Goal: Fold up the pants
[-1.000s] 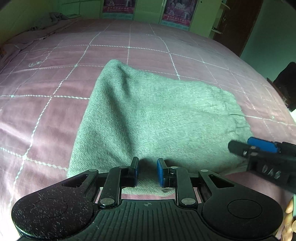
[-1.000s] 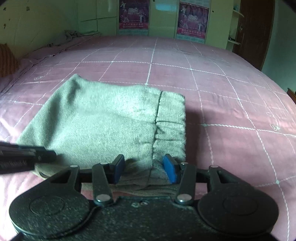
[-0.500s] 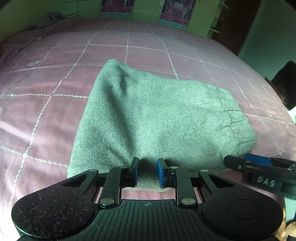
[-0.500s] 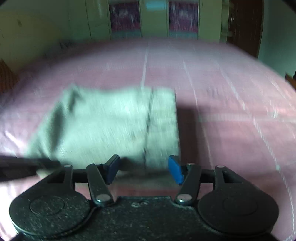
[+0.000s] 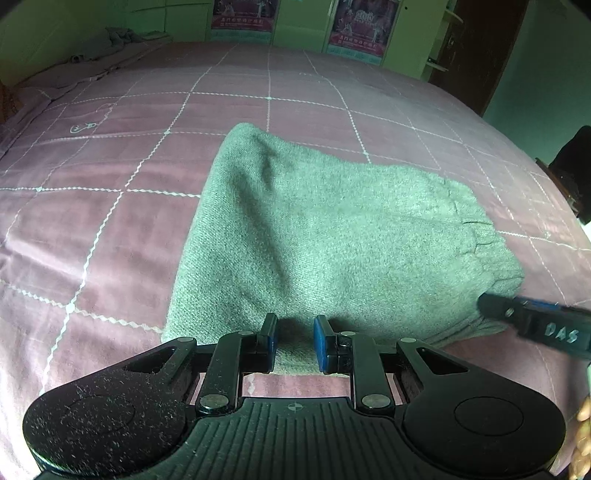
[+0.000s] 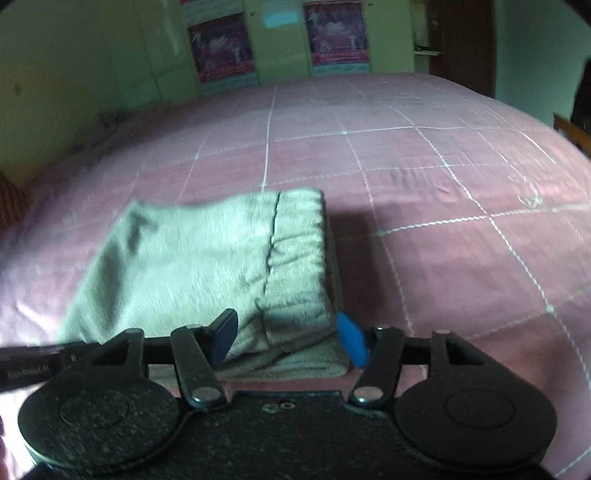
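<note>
Grey knit pants [image 5: 332,229] lie folded into a thick rectangle on the pink bedsheet [image 5: 110,221]. Their elastic waistband [image 6: 299,251] forms the right end. My left gripper [image 5: 295,341] hovers over the near edge of the pants, its blue pads a narrow gap apart, with flat, unpinched fabric showing between them. My right gripper [image 6: 288,336] stands open wide and straddles the near waistband corner, its pads clear of the cloth. One right finger [image 5: 517,317] shows beside the pants' right end. The left gripper's arm [image 6: 37,358] reaches in at the left edge.
The bed, in a pink sheet with a white grid, spreads far on all sides. A crumpled cloth [image 5: 118,40] lies at its far left corner. Green cabinets with posters [image 5: 354,26] and a dark door [image 5: 480,48] stand behind.
The right gripper's jaws widened off the bunched waistband corner, and it rolled and shifted slightly. The pants' right end settled flat. The left gripper stayed put.
</note>
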